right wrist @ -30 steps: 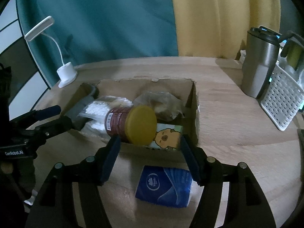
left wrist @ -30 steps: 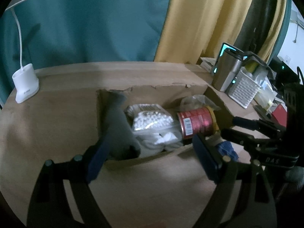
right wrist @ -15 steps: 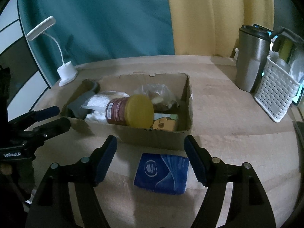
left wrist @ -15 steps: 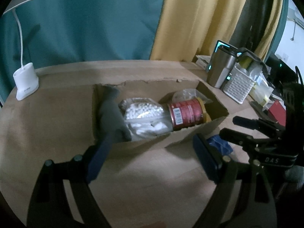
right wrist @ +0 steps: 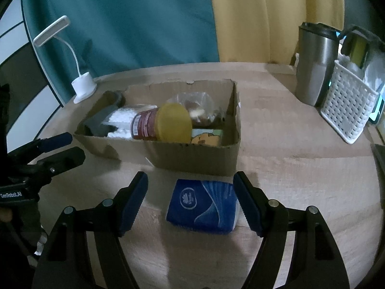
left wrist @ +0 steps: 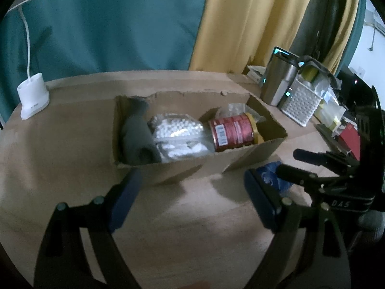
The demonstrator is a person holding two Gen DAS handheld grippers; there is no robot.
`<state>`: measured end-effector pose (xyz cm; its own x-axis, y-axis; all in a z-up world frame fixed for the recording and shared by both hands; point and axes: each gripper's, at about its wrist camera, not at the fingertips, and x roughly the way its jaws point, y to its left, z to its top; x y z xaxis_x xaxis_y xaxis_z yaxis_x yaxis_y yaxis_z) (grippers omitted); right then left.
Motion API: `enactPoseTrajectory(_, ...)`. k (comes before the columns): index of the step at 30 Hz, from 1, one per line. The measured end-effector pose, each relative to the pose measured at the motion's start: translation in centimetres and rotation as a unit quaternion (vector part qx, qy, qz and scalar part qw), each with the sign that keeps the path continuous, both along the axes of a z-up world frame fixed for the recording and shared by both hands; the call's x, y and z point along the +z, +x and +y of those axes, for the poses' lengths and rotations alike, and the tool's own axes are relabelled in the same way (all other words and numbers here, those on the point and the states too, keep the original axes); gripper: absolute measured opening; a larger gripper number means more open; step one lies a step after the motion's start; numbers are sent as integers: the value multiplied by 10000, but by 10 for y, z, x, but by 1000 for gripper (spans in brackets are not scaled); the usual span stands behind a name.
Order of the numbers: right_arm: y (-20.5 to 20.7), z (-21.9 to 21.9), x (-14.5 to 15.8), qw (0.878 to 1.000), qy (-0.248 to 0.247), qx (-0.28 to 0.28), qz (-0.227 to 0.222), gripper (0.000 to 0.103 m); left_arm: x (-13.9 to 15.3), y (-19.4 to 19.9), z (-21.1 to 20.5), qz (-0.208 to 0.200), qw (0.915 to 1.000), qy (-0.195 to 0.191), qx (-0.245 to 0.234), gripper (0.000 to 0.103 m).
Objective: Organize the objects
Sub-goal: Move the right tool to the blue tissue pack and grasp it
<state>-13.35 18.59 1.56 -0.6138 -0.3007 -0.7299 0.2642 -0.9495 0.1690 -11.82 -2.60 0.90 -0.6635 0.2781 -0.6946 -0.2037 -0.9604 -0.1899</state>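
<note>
both tongs stand released w/ nothing pinched. right tongs [right wrist: 190, 201] hover low over the table [right wrist: 300, 168], jaws spread on either side of a blue tissue pack [right wrist: 203, 206]; pads clear of it on both sides, the right pad just beside its edge. pack lies flat on the wood, just in front of the cardboard box [right wrist: 192, 157], outside it. left tongs [left wrist: 190, 195] hang open over bare table in front of the box's near wall, gap empty. from the left wrist view the blue pack [left wrist: 270, 177] shows only partly, behind the right-hand pad and the dark frame of the other tool.

box [left wrist: 168, 168] is open-topped w/ torn rim, sits mid table. inside, from the lamp side across: a grey rolled cloth item [left wrist: 138, 139], a clear bag of white cotton swabs [left wrist: 178, 134], a red can w/ yellow lid [right wrist: 166, 125] lying on its side, lid facing the right wrist cam. behind the can a crumpled clear plastic bag [right wrist: 195, 107] w/ brownish contents, can't tell what. next to the can, low in the box, a small carton w/ cartoon animal print [right wrist: 207, 138].

white desk lamp [right wrist: 80, 86] stands near the table's far edge beyond the box. steel tumbler [right wrist: 314, 65] and white perforated basket [right wrist: 349, 110] stand well apart from the box at the other end. teal and yellow curtains hang behind.
</note>
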Motion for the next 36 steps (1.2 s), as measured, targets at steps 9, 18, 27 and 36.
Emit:
enactPoseTrajectory(9, 3, 1, -9, 9999, 14, -13, -116, 76, -8, 3, 1, -90, 10000, -1, 0, 88)
enactPoseTrajectory(18, 4, 2, -19, 9997, 56, -4, -233, 76, -19, 5, 2, -206, 9998, 15, 13, 88)
enactPoseTrajectory(27, 1, -1, -31, 9993, 131, 12, -363, 78, -28, 4, 1, -339, 9994, 21, 27, 88)
enactPoseTrajectory(36, 1, -7, -35, 9990, 276, 31, -344, 84, -35, 3, 3, -439, 9990, 40, -10, 88)
